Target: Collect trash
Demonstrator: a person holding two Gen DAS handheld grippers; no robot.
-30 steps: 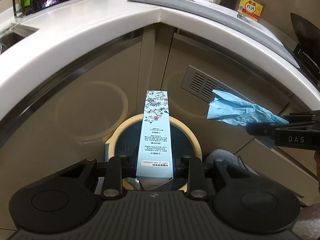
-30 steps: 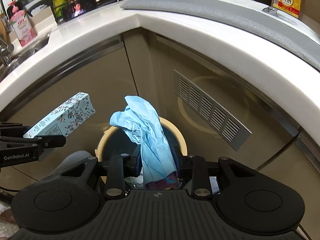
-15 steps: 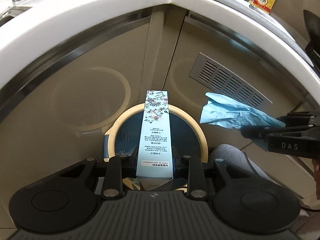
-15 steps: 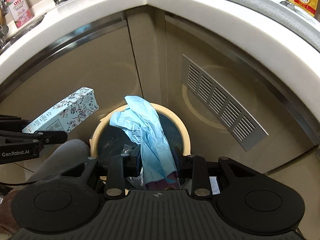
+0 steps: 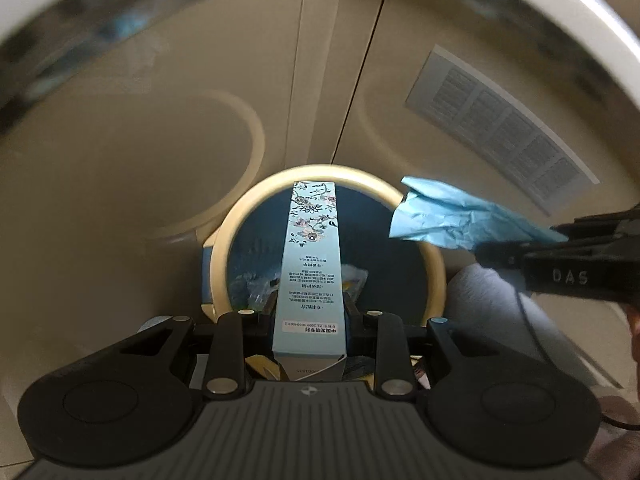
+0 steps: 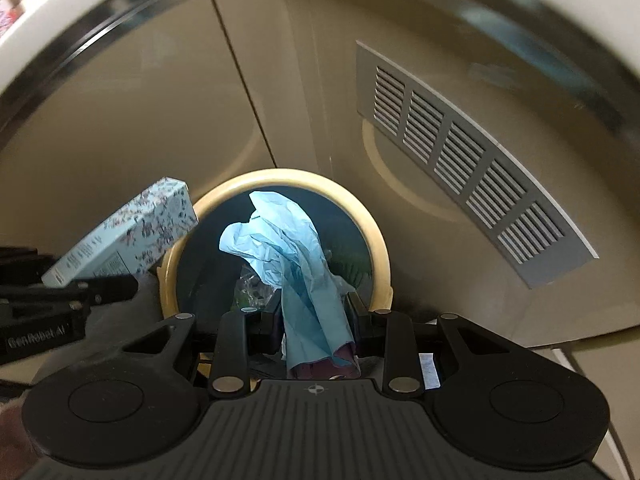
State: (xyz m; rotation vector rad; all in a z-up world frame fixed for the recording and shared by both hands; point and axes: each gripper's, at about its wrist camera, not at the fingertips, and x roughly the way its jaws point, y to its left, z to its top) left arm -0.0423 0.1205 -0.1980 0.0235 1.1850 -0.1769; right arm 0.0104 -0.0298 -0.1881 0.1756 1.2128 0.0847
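Trash is in both our grippers, and both pieces hang over the bin. We clamp the long blue box [image 5: 310, 264] in our left gripper [image 5: 309, 312], with the two fingers pressing on its sides near the bottom end. We hold it low so that most of the box sticks out in front, with its tip over the dark hole of the bin [image 5: 436, 280]. That way it can slide straight in when we let go.

Our right gripper [image 6: 316, 316] pinches the crumpled blue paper [image 6: 288, 248]. The paper is soft, so we squeeze one end and the loose part flops out over the bin's mouth. From the left wrist view the paper sits over the right side of the yellow rim, just beside the box but not touching it.

The bin stands on the floor, tucked into the corner where two cupboard doors [image 6: 120, 120] meet, under the white counter edge [image 5: 560, 12]. One door has a grey vent [image 6: 472, 152]. We can already see some trash inside the bin, shiny and crinkly, but it is too dark to tell what it is.

We tip both grippers steeply down so the trash points into the hole. We think the next thing is to let go. The paper is near the rim, so it could catch there or fall outside.
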